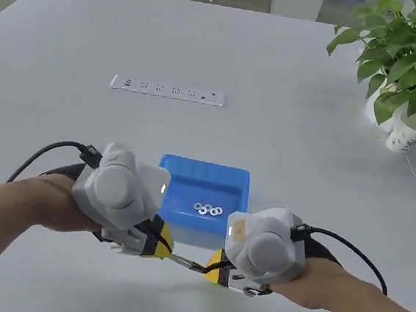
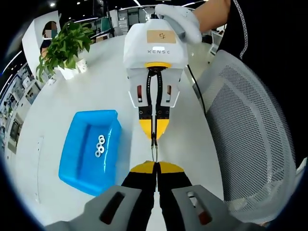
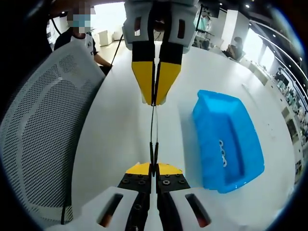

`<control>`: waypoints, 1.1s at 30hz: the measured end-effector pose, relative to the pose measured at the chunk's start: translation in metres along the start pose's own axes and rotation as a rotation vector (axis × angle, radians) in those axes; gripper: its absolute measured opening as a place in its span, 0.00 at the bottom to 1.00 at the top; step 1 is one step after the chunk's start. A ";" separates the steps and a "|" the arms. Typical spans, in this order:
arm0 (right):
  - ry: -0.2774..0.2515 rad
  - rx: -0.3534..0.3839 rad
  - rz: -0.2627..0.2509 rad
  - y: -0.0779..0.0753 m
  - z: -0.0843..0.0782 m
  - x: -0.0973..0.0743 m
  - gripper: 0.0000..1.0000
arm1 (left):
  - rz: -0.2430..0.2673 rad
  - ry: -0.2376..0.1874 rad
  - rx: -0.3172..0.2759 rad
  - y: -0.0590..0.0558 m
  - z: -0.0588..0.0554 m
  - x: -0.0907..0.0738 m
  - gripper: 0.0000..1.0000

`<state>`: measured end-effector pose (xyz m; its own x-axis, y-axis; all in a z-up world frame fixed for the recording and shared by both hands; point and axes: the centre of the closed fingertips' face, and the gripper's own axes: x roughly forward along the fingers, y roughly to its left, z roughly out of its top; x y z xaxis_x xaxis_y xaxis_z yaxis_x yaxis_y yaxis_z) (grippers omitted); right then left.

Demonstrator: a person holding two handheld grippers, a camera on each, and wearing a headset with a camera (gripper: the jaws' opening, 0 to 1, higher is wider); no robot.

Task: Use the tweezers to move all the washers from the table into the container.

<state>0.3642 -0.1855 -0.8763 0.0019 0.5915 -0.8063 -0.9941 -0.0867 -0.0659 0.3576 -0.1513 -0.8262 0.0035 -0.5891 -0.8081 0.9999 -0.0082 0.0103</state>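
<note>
- left gripper (image 1: 168, 252) and right gripper (image 1: 210, 265) face each other tip to tip, low over the near edge of the white table (image 1: 284, 126)
- tweezers (image 1: 187, 263) bridge the short gap between them, roughly level
- left gripper view: left gripper (image 2: 156, 166) jaws are pressed together on one end of the tweezers (image 2: 154, 147); right gripper (image 2: 154, 134) is pinched on the other end
- right gripper view shows the same: right gripper (image 3: 153, 167) jaws closed on the tweezers (image 3: 154, 125), left gripper (image 3: 155, 101) opposite
- blue container (image 1: 191, 175) sits on the table just beyond the grippers
- washers (image 1: 208, 210) lie in a small cluster on the container floor, also seen at (image 2: 100, 146) and (image 3: 222, 154)
- white power strip (image 1: 167, 90) lies further back on the table, well apart from the container
- potted plant (image 1: 406, 50) with a paper cup (image 1: 407, 135) beside it stands at the far right
- mesh chair back (image 2: 250, 125) is on the near side of the table
</note>
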 end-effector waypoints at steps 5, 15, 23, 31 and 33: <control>0.021 -0.015 0.011 0.003 -0.004 0.006 0.03 | -0.012 0.002 -0.022 -0.004 -0.008 0.011 0.03; 0.033 -0.009 0.018 0.004 -0.005 0.011 0.03 | -0.004 0.037 -0.030 -0.001 -0.024 0.016 0.04; 0.046 -0.012 0.019 0.006 -0.007 0.014 0.03 | 0.003 0.076 -0.012 -0.005 -0.037 0.024 0.04; 0.048 -0.016 0.016 0.006 -0.007 0.015 0.03 | 0.014 0.093 -0.007 -0.004 -0.046 0.026 0.07; 0.047 -0.020 0.014 0.006 -0.007 0.015 0.04 | 0.016 0.097 -0.005 -0.004 -0.048 0.027 0.07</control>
<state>0.3593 -0.1825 -0.8934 -0.0063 0.5515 -0.8341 -0.9917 -0.1107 -0.0657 0.3547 -0.1278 -0.8761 0.0205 -0.5081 -0.8611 0.9998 0.0049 0.0209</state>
